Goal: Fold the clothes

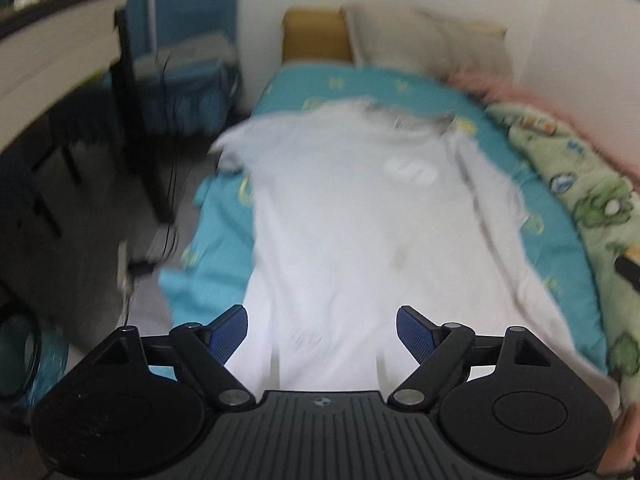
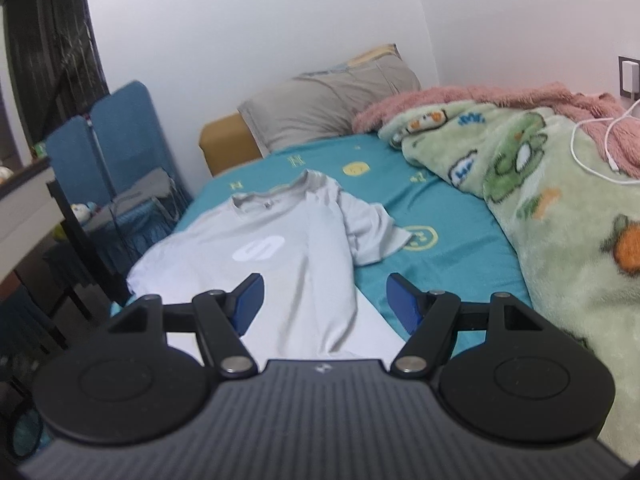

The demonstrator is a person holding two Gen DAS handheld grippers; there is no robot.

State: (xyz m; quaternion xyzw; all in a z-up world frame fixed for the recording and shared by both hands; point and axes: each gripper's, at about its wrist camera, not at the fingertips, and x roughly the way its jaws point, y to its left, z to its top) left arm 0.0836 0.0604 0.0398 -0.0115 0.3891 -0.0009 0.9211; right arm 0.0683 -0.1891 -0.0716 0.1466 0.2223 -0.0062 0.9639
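A white T-shirt with a white chest logo lies spread face up on the teal bed sheet, collar toward the pillow. It also shows in the right wrist view, its right sleeve bunched and folded over. My left gripper is open and empty above the shirt's hem end. My right gripper is open and empty above the shirt's lower right side. The left wrist view is motion-blurred.
A green cartoon blanket and a pink fleece are heaped along the wall side, with a white cable on top. A grey pillow lies at the head. A dark desk and blue chair stand left of the bed.
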